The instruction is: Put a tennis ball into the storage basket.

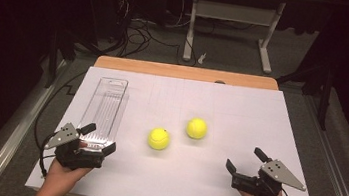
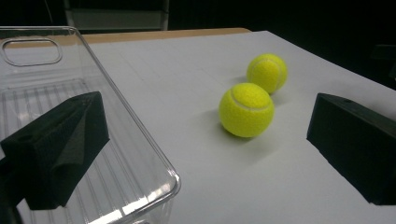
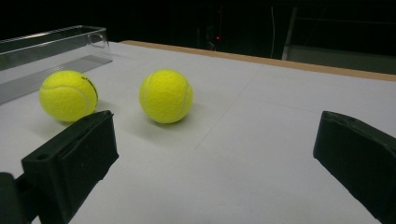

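Left gripper [image 1: 98, 138] and right gripper [image 1: 245, 159], both spread and empty, flank two yellow felt tennis balls [image 1: 159, 139] beside a clear plastic tray [image 1: 106, 102], presumably staged for loading.

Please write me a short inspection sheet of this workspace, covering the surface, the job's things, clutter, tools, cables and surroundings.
Surface: white sheet over a wooden table.
Job's things: clear plastic bin, lying empty at left; near tennis ball and far tennis ball, apart, outside the bin.
Clutter: nothing seen.
Tools: left tool open, one jaw over the bin's near end; right tool open, holding nothing.
Cables: a black cable trails from the left tool; loose floor cables beyond the table.
Surroundings: dark room, white desk frame behind.
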Demonstrator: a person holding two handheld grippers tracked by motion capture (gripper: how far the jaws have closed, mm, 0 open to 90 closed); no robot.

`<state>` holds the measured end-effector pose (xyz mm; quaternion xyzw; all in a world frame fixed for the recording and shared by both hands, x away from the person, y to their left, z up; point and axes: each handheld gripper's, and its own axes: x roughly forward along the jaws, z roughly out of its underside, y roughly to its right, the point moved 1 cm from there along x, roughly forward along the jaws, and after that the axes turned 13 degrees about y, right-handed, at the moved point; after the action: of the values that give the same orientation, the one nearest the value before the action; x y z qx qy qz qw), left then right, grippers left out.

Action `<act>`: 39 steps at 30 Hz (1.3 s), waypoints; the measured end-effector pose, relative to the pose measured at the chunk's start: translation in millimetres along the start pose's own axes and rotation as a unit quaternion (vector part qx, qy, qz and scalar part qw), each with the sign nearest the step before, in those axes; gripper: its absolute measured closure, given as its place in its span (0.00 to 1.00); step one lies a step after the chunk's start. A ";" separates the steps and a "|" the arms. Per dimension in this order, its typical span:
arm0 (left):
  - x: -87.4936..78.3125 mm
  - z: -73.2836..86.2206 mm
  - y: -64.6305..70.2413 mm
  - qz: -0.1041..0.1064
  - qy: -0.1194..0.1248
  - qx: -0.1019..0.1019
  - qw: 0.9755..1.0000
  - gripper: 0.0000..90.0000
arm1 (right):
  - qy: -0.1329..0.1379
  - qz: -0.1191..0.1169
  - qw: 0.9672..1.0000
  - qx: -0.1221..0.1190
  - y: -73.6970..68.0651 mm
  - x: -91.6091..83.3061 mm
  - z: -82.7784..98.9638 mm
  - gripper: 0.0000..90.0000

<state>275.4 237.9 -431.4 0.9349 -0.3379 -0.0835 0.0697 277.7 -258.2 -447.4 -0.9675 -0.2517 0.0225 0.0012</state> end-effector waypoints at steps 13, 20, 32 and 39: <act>4.2 1.5 10.3 0.023 -0.017 0.026 0.999 0.00 | -0.002 -0.001 1.000 -0.002 -0.8 0.2 0.1 0.00; 7.5 3.2 16.4 0.035 -0.027 0.037 0.998 0.00 | -0.004 -0.002 1.000 -0.004 -0.9 0.3 0.2 0.00; 12.7 6.5 24.5 0.054 -0.050 0.049 0.996 0.00 | -0.005 -0.003 1.000 -0.009 -2.0 0.9 0.4 0.00; 14.3 7.7 25.7 0.058 -0.060 0.051 0.995 0.00 | -0.008 -0.005 1.000 -0.010 -2.8 1.1 0.7 0.00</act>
<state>268.7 208.6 -435.6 0.9095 -0.3985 -0.1182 0.0061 277.2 -255.2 -448.1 -0.9661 -0.2563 0.0277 -0.0103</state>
